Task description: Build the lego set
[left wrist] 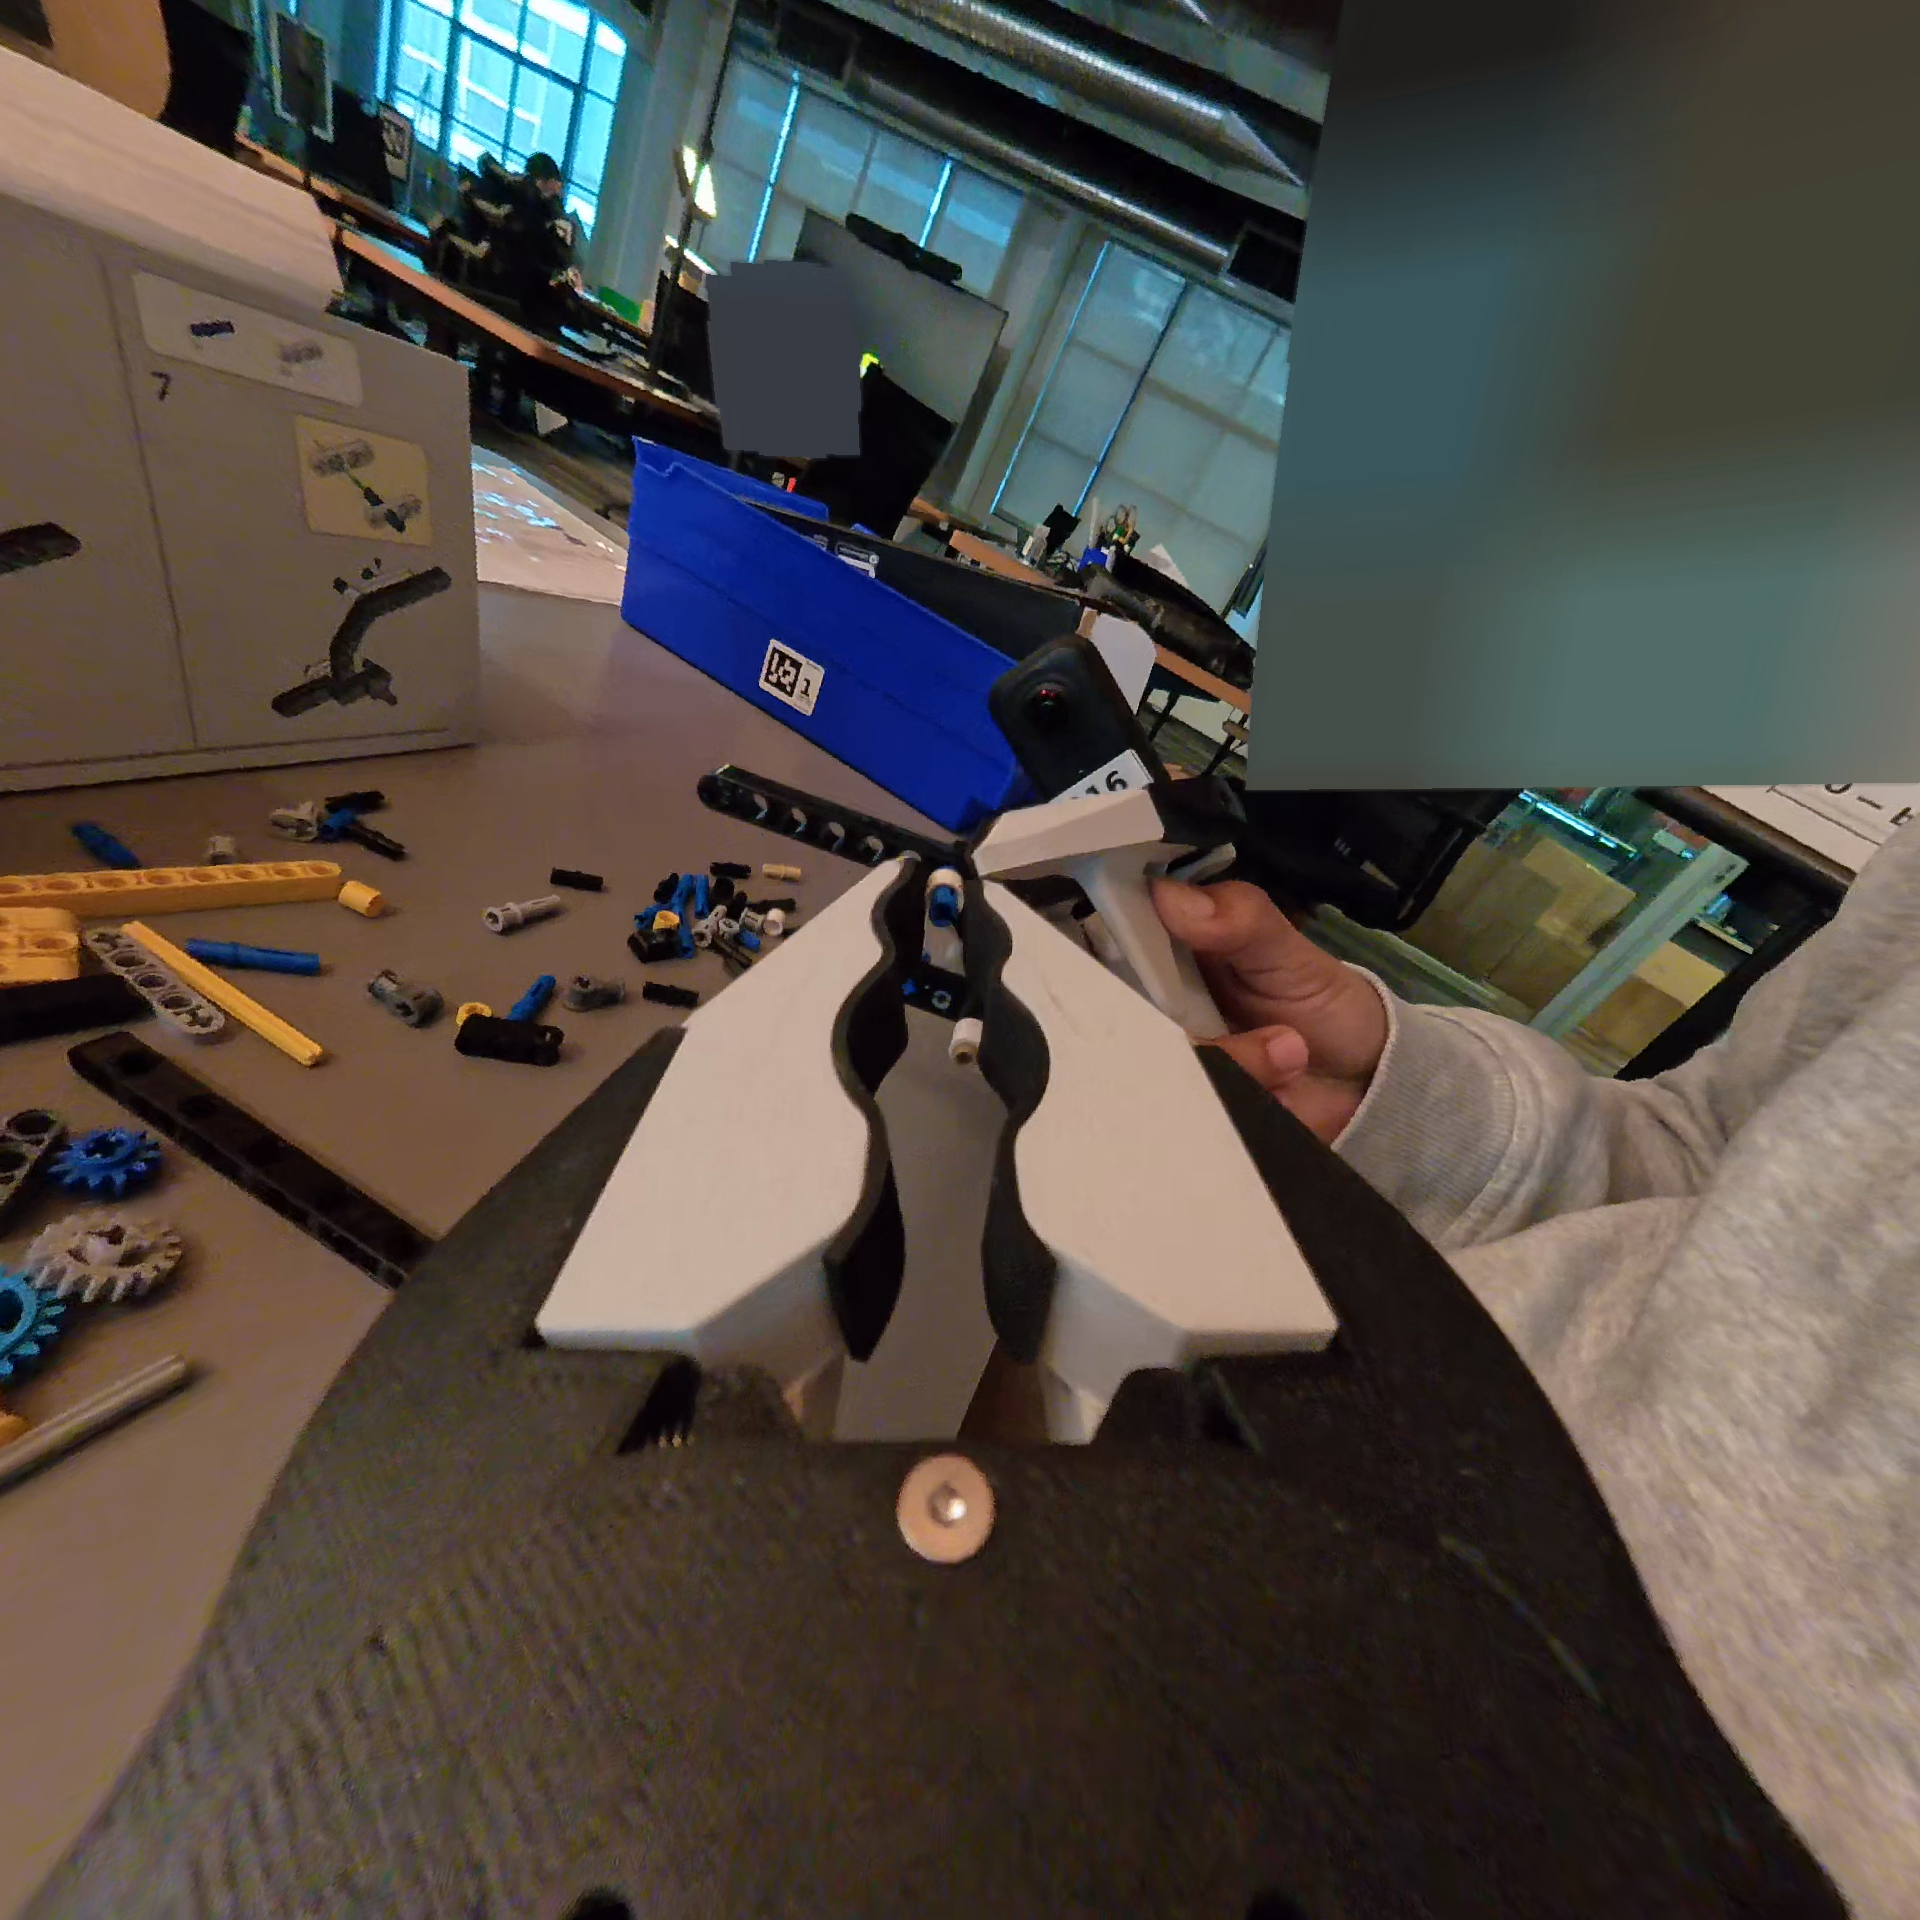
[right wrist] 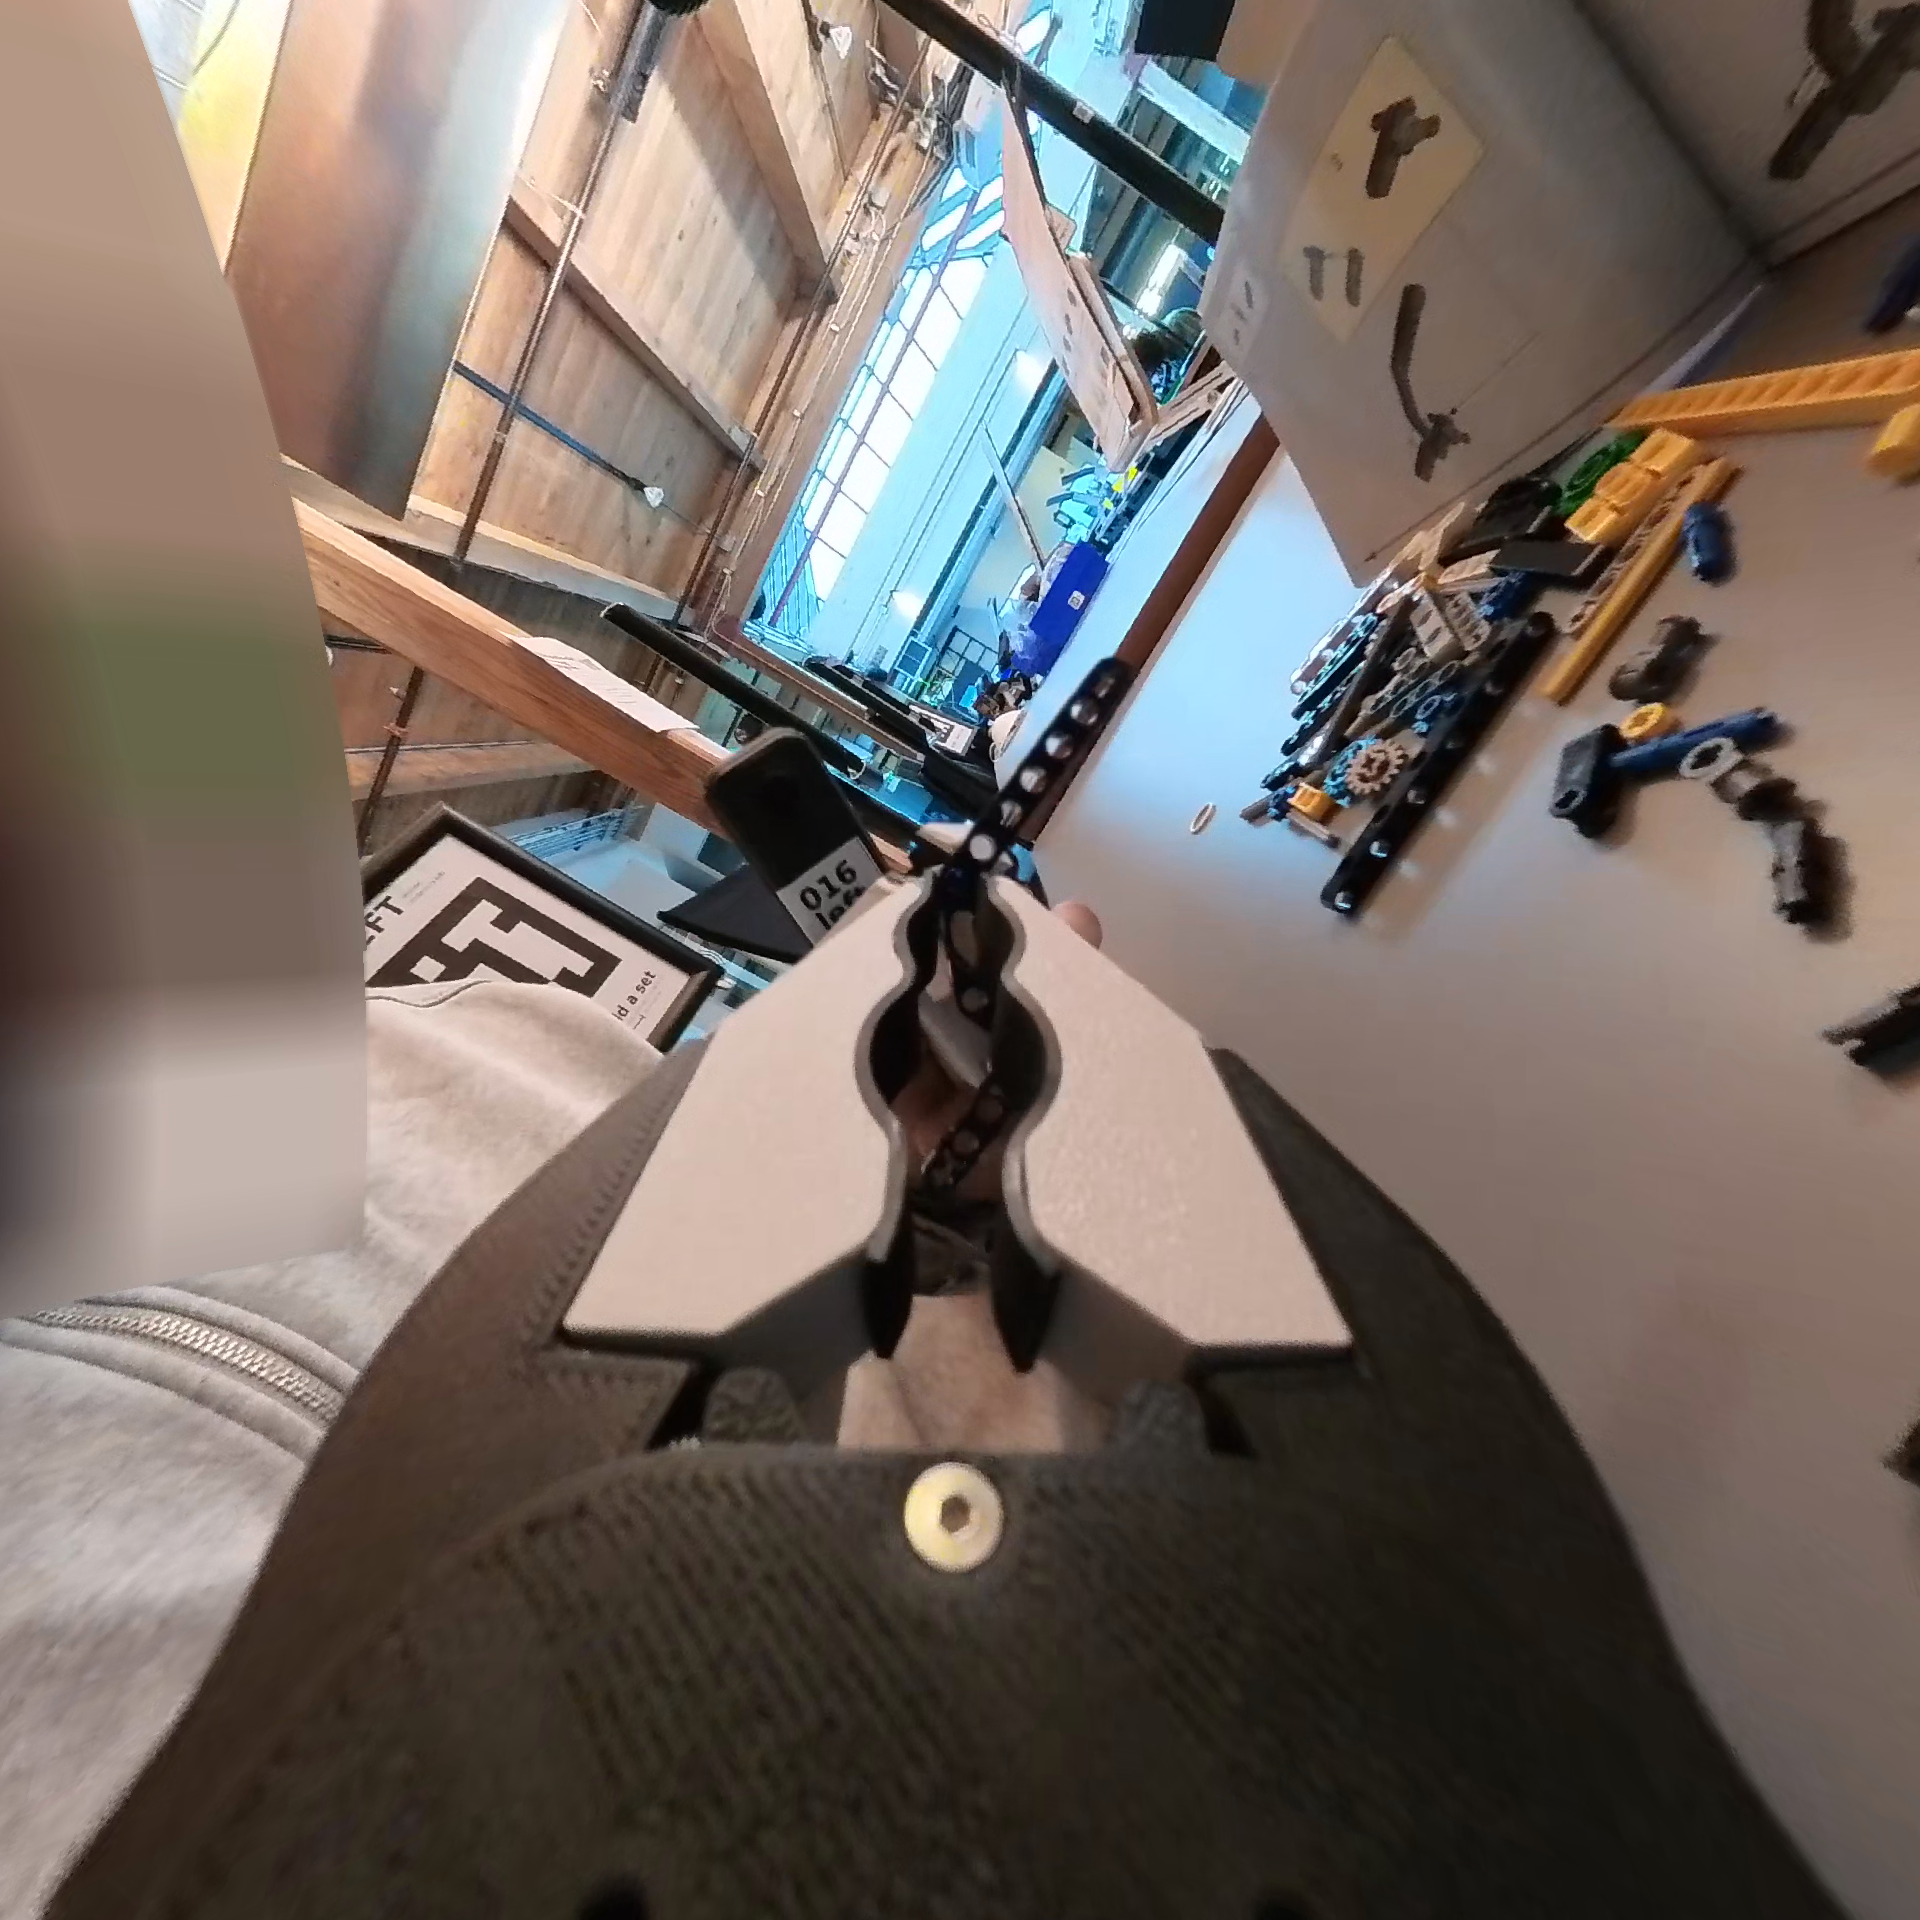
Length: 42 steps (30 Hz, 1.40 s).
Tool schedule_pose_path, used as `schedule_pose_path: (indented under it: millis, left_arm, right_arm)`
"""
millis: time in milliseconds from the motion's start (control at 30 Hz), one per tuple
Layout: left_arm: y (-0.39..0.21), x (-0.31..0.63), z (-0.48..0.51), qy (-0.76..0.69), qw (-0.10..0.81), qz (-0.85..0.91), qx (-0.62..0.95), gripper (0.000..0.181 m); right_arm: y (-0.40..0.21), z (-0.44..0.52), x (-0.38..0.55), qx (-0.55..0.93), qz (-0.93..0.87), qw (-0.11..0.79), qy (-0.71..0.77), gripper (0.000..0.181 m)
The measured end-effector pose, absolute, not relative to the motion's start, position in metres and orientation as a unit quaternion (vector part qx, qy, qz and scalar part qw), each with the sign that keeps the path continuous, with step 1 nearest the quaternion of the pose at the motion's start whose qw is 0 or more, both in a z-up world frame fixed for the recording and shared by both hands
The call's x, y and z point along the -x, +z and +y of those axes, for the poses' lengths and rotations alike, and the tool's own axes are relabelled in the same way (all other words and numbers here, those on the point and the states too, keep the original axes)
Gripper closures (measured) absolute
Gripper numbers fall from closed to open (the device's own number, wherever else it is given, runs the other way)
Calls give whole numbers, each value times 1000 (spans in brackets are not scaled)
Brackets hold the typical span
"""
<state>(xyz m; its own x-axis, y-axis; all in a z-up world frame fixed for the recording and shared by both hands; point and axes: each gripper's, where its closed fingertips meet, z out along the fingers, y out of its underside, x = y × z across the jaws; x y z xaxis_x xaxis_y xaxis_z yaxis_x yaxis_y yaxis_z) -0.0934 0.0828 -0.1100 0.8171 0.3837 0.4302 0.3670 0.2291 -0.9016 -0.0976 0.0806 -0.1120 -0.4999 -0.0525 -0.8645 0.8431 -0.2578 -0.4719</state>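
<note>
We see a grey table (left wrist: 582, 717) filling the left and middle of the left wrist view, with an open instruction booklet (left wrist: 239, 499) standing at upper left and a blue bin (left wrist: 790, 613) behind centre. Loose lego parts (left wrist: 343, 966) lie scattered across the left half: yellow beams, black beams, blue pins and gears.

Our left gripper (left wrist: 940, 883) fills the lower centre of its view. Its tips are pinched on a small blue pin (left wrist: 943, 896), which sits at one end of a long black beam (left wrist: 800, 821). The beam is held up off the table and runs toward the upper left of the frame.

Our right gripper (right wrist: 961, 883) fills the lower centre of the right wrist view, which is tilted so the table (right wrist: 1455, 1091) runs down the right side. Its fingers are closed on the same beam (right wrist: 1049, 748), which passes between them and pokes out toward the upper right. In the left wrist view this gripper (left wrist: 977, 854) comes in from the right, with a hand (left wrist: 1278, 987) in a grey sleeve on its handle.

We judge the step in hand to be pushing the pin into a hole of the beam. How deep the pin sits we cannot tell. The next move likely calls for a straight push along the hole while the right gripper holds the beam steady.
</note>
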Motion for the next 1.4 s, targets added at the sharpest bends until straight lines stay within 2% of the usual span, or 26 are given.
schedule_pose_path:
  millis: [33,200,400,567,733,933,1133,1167,1400]
  left_arm:
    - [-109,93,83,12,725,-299,620,175]
    - [-107,93,84,10,728,-294,619,175]
    - [-109,94,84,-1,726,-298,620,174]
    - [-105,93,84,-5,732,-296,614,175]
    - [-109,94,83,-32,730,-307,609,174]
    - [-108,92,84,-28,732,-302,610,174]
    - [-110,85,92,-5,712,-264,651,175]
    - [-110,84,96,-8,711,-262,652,181]
    - [-95,96,77,0,739,-285,610,181]
  right_arm:
    - [-111,81,97,-381,513,325,-697,176]
    - [-108,82,99,-387,465,373,-704,176]
    - [-110,82,99,-384,496,339,-701,177]
    - [-106,83,99,-381,466,373,-706,177]
    - [-109,82,99,-380,512,328,-697,177]
    - [-109,81,97,-376,522,320,-696,177]
    - [-122,64,76,-362,542,392,-649,177]
    - [-125,53,68,-360,554,389,-642,177]
    - [-130,68,94,-397,565,311,-653,178]
